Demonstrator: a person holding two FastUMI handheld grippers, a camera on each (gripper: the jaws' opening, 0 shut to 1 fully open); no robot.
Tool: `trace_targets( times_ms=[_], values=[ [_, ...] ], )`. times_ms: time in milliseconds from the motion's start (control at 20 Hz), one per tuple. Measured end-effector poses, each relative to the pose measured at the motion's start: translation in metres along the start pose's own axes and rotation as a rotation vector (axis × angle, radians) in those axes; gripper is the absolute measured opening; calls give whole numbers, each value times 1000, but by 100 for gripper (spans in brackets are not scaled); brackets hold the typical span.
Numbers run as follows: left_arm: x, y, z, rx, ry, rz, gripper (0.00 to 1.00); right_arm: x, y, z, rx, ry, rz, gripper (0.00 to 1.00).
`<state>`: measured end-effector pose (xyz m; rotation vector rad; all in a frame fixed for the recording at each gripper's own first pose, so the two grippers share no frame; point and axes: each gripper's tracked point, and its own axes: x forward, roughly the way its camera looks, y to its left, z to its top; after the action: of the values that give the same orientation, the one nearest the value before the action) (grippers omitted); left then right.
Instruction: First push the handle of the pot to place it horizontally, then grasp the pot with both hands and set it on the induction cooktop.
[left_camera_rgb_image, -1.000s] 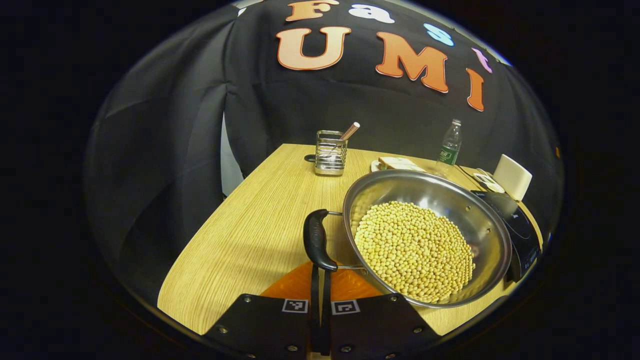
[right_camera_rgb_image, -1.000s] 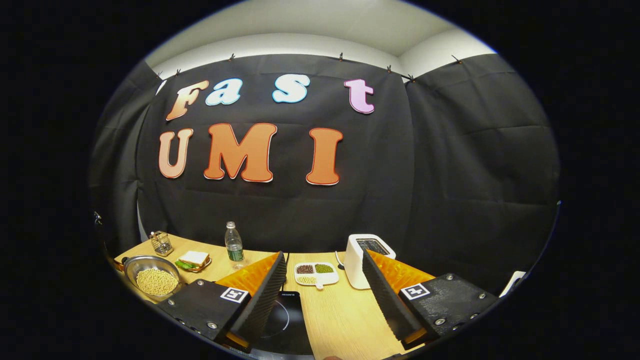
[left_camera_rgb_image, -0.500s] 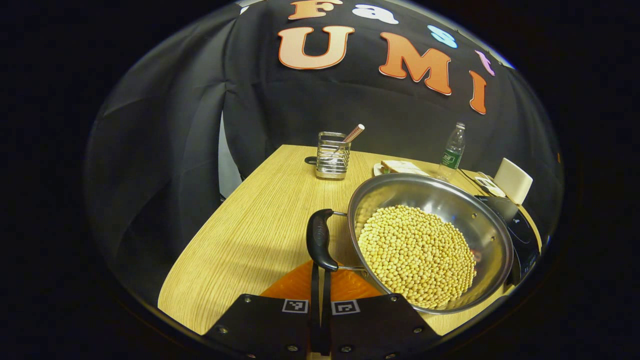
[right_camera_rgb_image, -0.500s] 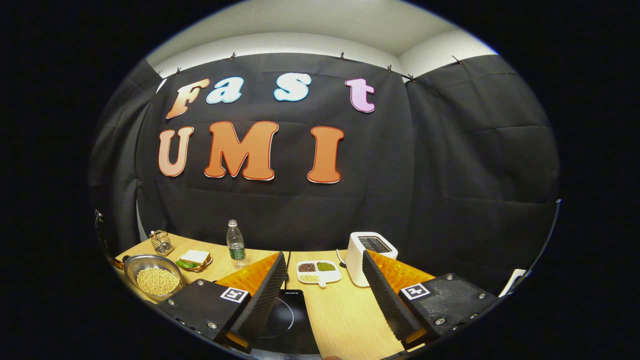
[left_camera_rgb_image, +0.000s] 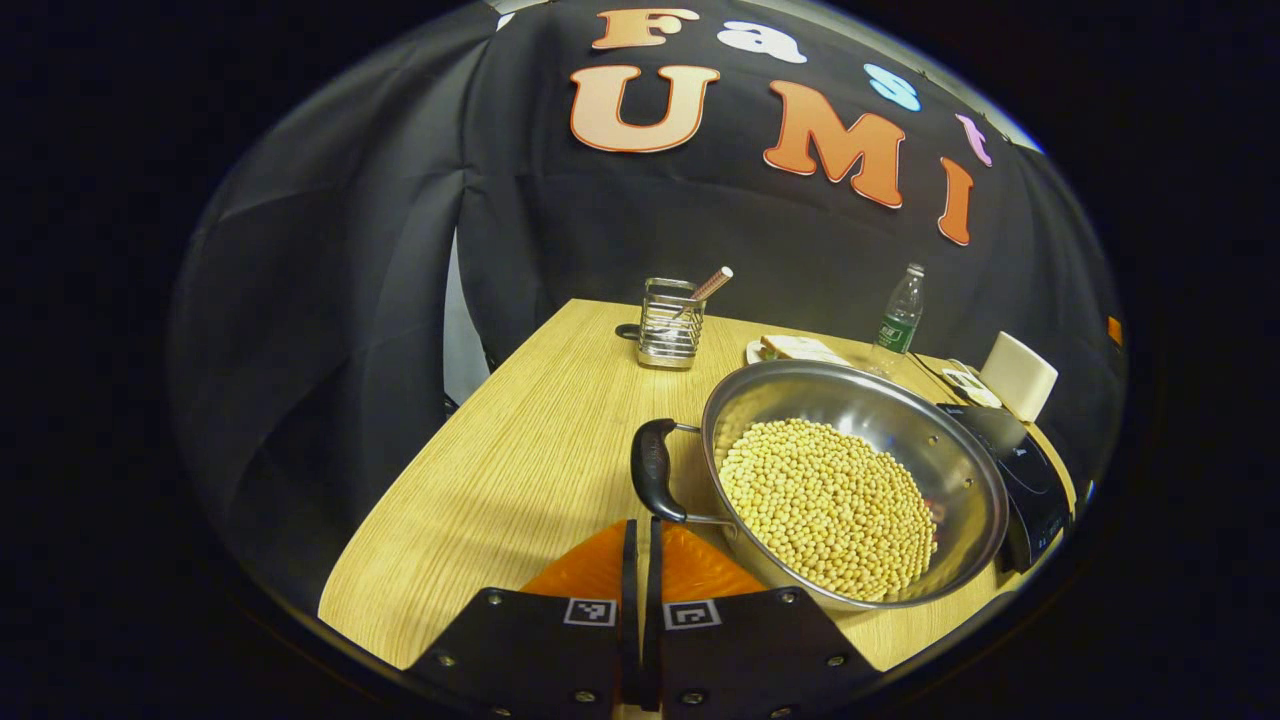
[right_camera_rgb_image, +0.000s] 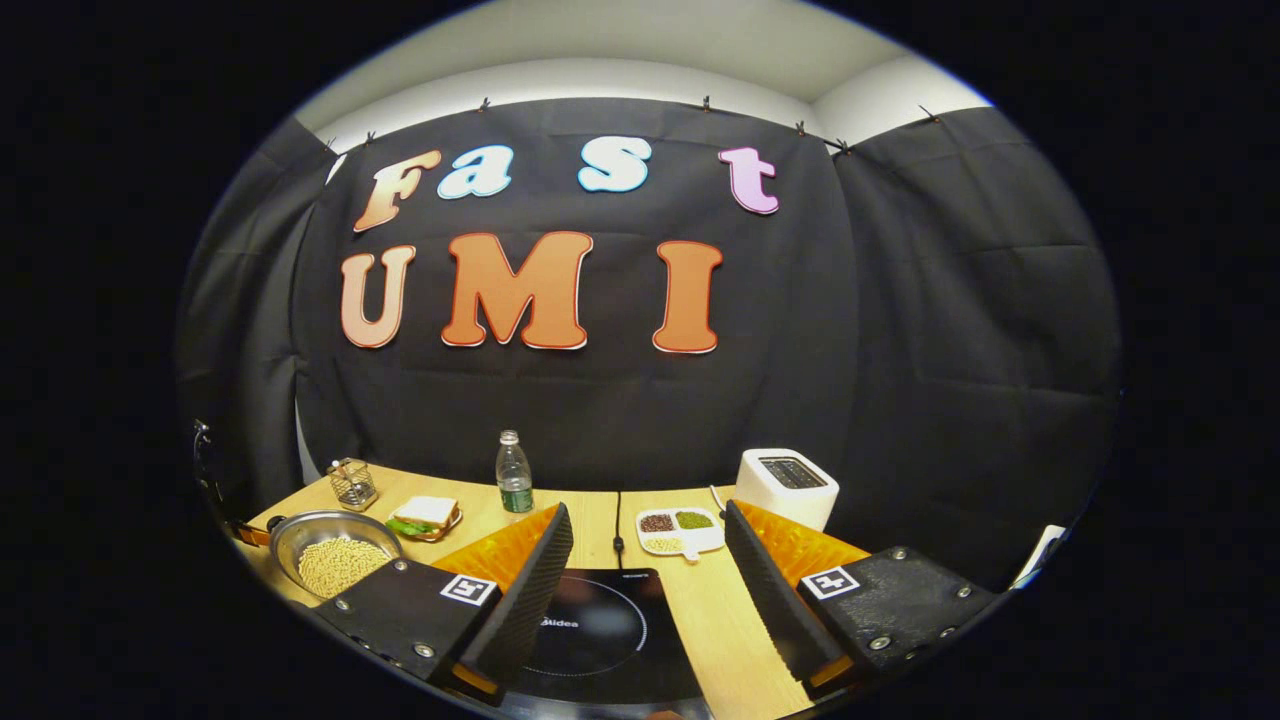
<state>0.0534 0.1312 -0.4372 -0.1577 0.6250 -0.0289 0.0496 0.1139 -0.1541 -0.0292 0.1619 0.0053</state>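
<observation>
On the woodgrain table (left_camera_rgb_image: 500, 480), a round steel pot (left_camera_rgb_image: 960, 470); left gripper (left_camera_rgb_image: 640, 560) closed, empty; right gripper (right_camera_rgb_image: 640, 570) wide open.

Cooktop (right_camera_rgb_image: 600, 640) partly behind right gripper's fingers (right_camera_rgb_image: 520, 600).

Bare table (left_camera_rgb_image: 500, 480) left of pot (left_camera_rgb_image: 960, 470)

A round stainless-steel pot (left_camera_rgb_image: 880, 470), heaped with pale yellow beans (left_camera_rgb_image: 825, 505), sits right of centre in the left gripper view. Its black curved handle (left_camera_rgb_image: 652, 472) juts left. The flat black induction cooktop (right_camera_rgb_image: 600, 635) lies bottom centre in the right gripper view.
</observation>
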Motion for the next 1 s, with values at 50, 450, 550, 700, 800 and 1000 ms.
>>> trace_targets(
  times_ms=[50, 450, 550, 700, 800, 1000],
  values=[
    [-5, 2, 6, 2, -22, 7, 2, 0, 9, -1, 1, -3, 7, 95],
    [-27, -19, 52, 9, -167, -54, 24, 8, 113, -41, 69, 82, 127, 95],
    [-22, -25, 54, -5, -167, -66, 36, 10, 143, -56, 83, 107, 163, 95],
    [-13, -31, 56, 1, -166, -74, 68, 18, 180, -79, 60, 150, 194, 95],
    [-4, -25, 60, 18, -174, -46, 87, 25, 200, -98, 60, 179, 204, 95],
    [17, -19, 50, 33, -129, -28, 87, 45, 232, -145, 58, 286, 198, 96]
  ],
)
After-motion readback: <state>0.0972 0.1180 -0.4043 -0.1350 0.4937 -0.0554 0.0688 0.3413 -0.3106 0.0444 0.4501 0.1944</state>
